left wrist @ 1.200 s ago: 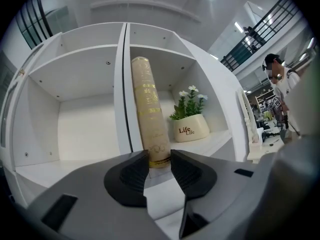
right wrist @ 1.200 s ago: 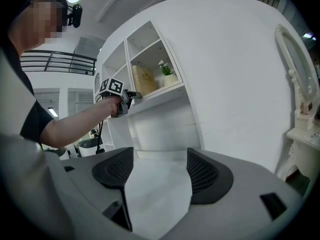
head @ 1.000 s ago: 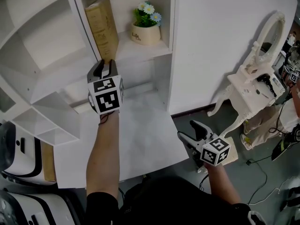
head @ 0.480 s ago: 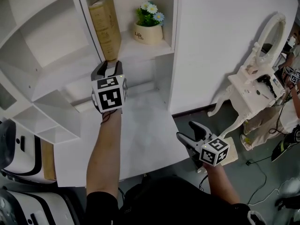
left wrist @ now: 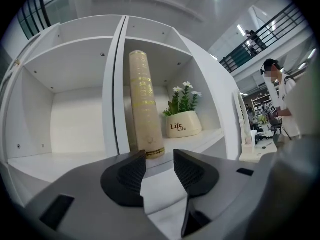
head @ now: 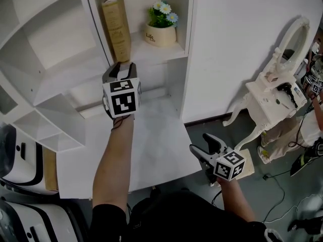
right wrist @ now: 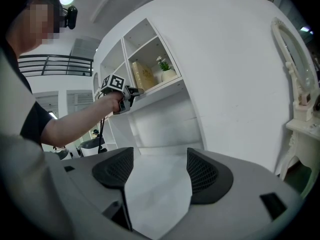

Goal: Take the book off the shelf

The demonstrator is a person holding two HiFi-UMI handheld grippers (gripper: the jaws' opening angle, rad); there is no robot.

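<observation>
The book (head: 116, 28) is standing upright in the shelf (head: 151, 55) cubby, tucked against the left wall with its spine facing out. The left hand-held gripper (head: 121, 68) hovers just below and in front of the shelf edge. Its jaws are parted with nothing between them, roughly lined up under the foot of the spine.

My take on this bit: come up first so the pads meet the spine partway up, not at the very bottom. I'd also spread the jaws wider before going in, since the gap looks tight for that spine. There's barely any room on the wall side, so I'd go in straight, or tip the top of the book outward first.

The flower pot (head: 161, 34) sits near the book on its right without touching it, so keep that jaw from swinging into it.

The right hand-held gripper (head: 206, 147) is released and empty, low by the desk (head: 151, 135) edge and well away. It's free to support the book once it's out.
</observation>
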